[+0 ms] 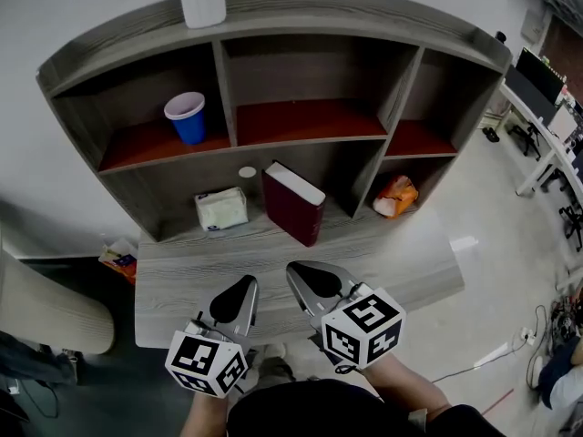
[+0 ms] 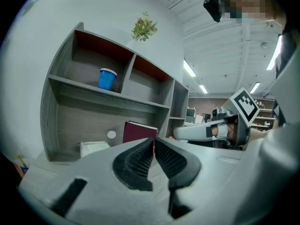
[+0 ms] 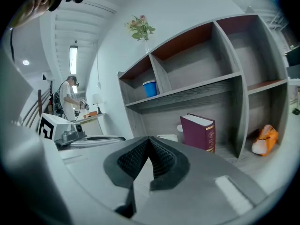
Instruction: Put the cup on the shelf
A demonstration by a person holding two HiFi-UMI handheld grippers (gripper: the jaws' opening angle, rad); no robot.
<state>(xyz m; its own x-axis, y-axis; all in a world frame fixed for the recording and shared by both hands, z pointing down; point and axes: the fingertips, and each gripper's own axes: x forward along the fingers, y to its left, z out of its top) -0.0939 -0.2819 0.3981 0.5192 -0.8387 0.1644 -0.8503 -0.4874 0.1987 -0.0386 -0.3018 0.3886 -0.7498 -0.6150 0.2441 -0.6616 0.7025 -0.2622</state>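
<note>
Head view: cup (image 1: 186, 116) sits upright in the upper left bay of the shelf (image 1: 364, 9); our left tool (image 1: 248, 283) and right tool (image 1: 294, 270) are pressed together, empty; we'd just ease away clear.

A dark red book (image 1: 293, 204) is seen upright on the grey table (image 1: 182, 285), with a white tissue pack (image 1: 221, 209) at its left and an orange bag (image 1: 395, 197) at its right.
</note>
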